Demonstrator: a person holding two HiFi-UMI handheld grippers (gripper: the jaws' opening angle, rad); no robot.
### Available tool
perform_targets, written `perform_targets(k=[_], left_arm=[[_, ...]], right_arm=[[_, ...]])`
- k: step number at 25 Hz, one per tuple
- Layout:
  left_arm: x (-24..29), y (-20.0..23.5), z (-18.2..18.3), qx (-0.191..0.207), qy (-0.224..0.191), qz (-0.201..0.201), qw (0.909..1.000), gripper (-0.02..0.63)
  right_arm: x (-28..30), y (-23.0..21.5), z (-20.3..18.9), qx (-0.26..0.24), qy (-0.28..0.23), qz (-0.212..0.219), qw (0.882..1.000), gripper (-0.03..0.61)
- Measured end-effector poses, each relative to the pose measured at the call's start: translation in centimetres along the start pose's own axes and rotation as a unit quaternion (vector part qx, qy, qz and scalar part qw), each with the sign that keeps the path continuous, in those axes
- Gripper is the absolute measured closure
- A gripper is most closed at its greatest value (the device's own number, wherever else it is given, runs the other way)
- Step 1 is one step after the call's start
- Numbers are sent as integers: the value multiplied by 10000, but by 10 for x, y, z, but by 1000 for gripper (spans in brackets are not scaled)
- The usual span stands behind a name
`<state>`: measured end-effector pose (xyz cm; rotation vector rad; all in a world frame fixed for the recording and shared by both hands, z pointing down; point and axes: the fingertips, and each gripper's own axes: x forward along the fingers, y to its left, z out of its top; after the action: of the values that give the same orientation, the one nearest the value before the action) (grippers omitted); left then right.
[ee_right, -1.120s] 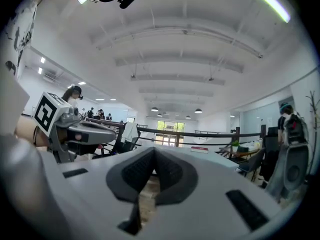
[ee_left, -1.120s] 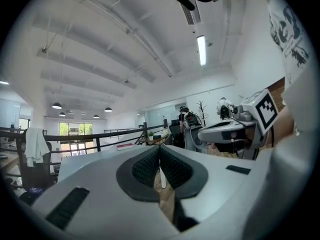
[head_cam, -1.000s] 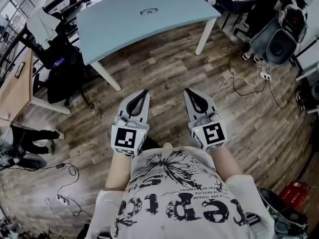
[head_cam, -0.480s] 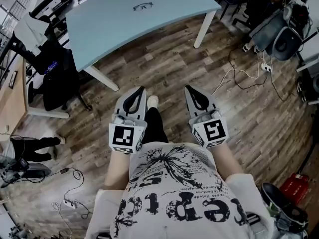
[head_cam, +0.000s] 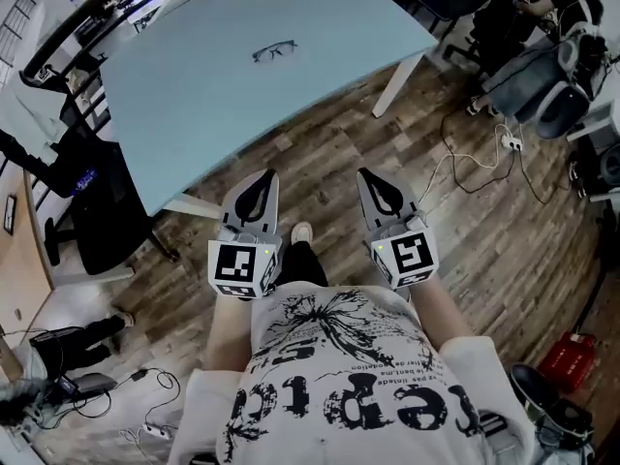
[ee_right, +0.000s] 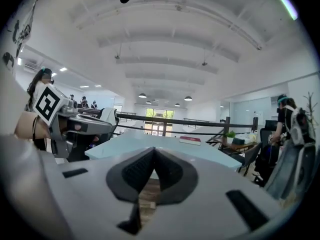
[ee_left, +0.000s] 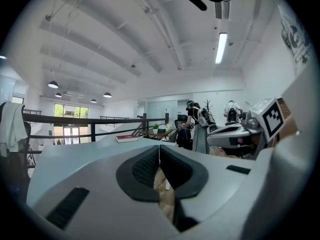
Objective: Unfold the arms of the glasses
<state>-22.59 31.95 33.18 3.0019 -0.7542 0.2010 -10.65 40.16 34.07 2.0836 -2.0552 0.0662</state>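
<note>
The table (head_cam: 339, 37) holds the glasses (head_cam: 274, 51) well beyond the left gripper (head_cam: 268, 175) and right gripper (head_cam: 364, 175) (fingers (head_cam: 254, 200) together, empty).

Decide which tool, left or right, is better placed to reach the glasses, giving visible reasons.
Left, narrowly: the left tool sits almost in line with the glasses on the table; the right tool stands further aside. Both shut, empty.
</note>
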Motion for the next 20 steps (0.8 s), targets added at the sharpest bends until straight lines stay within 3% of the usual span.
perform_targets(k=[5,8,12,20], left_arm=[[63,82,33,-381,-152,-132,9991,595],[89,119,40,-389,-169,-67,9991,595],[111,150,38,-369,-75,13,9993,595],[173,196,26,-291,35,628,9976,595]], right_arm=[[102,-24,27,-137,55,-165,9998,568],[147,-35,36,34,78,-148,9999,568],[191,-51,41,378,128,-119,9991,568],[276,-100,31,93,119,309,9994,568]])
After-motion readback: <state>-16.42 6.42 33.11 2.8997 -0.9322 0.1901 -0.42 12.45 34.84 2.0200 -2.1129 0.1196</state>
